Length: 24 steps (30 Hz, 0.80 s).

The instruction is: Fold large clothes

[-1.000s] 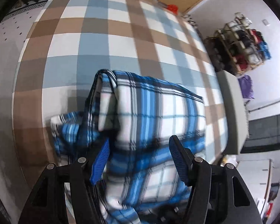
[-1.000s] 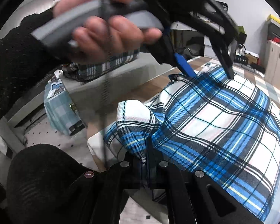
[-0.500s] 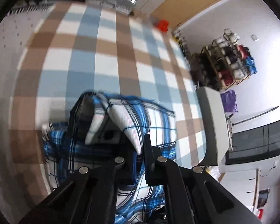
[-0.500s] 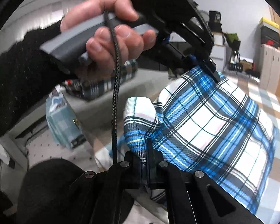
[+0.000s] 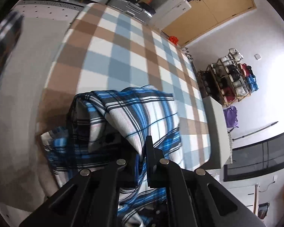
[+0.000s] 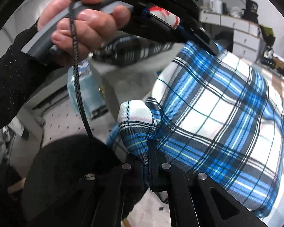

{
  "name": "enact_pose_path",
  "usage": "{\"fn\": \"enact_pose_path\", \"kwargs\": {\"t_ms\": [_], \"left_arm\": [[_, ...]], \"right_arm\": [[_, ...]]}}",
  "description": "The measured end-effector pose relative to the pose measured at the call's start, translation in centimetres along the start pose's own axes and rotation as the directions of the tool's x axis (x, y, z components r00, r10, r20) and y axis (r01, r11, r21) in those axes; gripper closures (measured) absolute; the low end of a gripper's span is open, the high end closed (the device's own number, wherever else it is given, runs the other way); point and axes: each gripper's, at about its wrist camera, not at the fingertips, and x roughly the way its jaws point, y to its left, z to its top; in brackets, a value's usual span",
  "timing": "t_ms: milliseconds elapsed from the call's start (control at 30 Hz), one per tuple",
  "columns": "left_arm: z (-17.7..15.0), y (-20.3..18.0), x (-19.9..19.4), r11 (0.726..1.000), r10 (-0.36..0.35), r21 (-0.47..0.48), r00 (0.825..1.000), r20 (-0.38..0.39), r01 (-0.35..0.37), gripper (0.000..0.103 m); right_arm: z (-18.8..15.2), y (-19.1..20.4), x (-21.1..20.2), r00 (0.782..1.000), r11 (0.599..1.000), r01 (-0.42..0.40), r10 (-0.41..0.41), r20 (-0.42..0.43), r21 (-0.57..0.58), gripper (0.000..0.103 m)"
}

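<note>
- Your left gripper (image 5: 142,157) is clamped right down on a fold of the plaid shirt (image 5: 142,117); cloth is pinched between the jaws with no gap showing
- Your right gripper (image 6: 148,160) is likewise closed tight on a bunched corner of the same shirt, the fabric puffing up just above the jaws
- Shirt is blue, white and black plaid, thin dark lines crossing broad blue bands
- It sits at the near end of the checked tablecloth (image 5: 123,53), brown, pale blue and white squares
- From the left wrist view it's folded over in layers: a white-heavy top flap slopes down to your jaws, a darker folded edge to its left, and a rumpled blue part lying lower left on the cloth
- From the right wrist view the cloth is pulled up in a taut, smooth panel between both grippers, top edge at the left gripper's tips
- Your left hand (image 6: 81,24) wraps the grey handle, black sleeve (image 6: 11,87) at the wrist, black cable (image 6: 75,71) hanging down from it
- Another plaid garment (image 6: 130,51) lies behind, blurred
</note>
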Motion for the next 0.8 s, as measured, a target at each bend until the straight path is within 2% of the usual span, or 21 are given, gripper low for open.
{"fn": "enact_pose_path", "kwargs": {"t_ms": [133,233,300,400,500,567,633,667,700,800], "left_arm": [[-0.9,1.0,0.3,1.0,0.024,-0.019,1.0,-0.006,-0.024,0.102],[-1.4,1.4,0.6,0.998,0.066,-0.015,0.998,0.015,-0.065,0.102],[-1.9,1.9,1.3,0.995,0.097,-0.011,0.995,0.017,-0.097,0.097],[-2.1,2.4,1.5,0.994,0.096,-0.046,0.995,0.019,-0.095,0.097],[-2.2,0.9,-0.1,0.988,0.15,-0.027,0.988,0.022,-0.15,0.095],[-2.8,-0.6,-1.3,0.984,0.173,0.034,0.984,0.039,-0.174,0.092],[-3.7,-2.6,-2.8,0.963,0.247,0.095,0.966,0.073,-0.253,0.074],[-4.2,-3.1,-3.2,0.959,0.254,0.11,0.963,0.089,-0.263,0.062],[-4.7,-3.6,-3.7,0.959,0.245,0.119,0.964,0.106,-0.257,0.059],[-5.8,-4.0,-4.1,0.955,0.255,0.126,0.96,0.115,-0.269,0.059]], "right_arm": [[-0.4,-0.9,1.4,0.996,0.999,-0.024,0.027,-0.086,0.037,0.099],[-0.6,-1.4,1.6,0.992,0.995,-0.062,0.071,-0.105,0.083,0.099],[-0.5,-2.3,1.6,0.986,0.986,-0.098,0.115,-0.12,0.135,0.099],[-0.3,-3.3,1.2,0.973,0.965,-0.157,0.187,-0.133,0.21,0.099],[0.1,-4.7,-0.7,0.952,0.938,-0.216,0.264,-0.155,0.271,0.098],[0.3,-6.5,-2.7,0.942,0.914,-0.267,0.314,-0.117,0.304,0.098],[0.6,-8.4,-5.4,0.936,0.886,-0.315,0.35,-0.045,0.341,0.098],[0.8,-9.0,-6.3,0.932,0.874,-0.334,0.361,-0.013,0.353,0.098],[1.0,-10.2,-7.6,0.928,0.855,-0.358,0.37,0.042,0.374,0.098],[1.7,-12.5,-9.8,0.923,0.824,-0.383,0.352,0.153,0.417,0.098]]}}
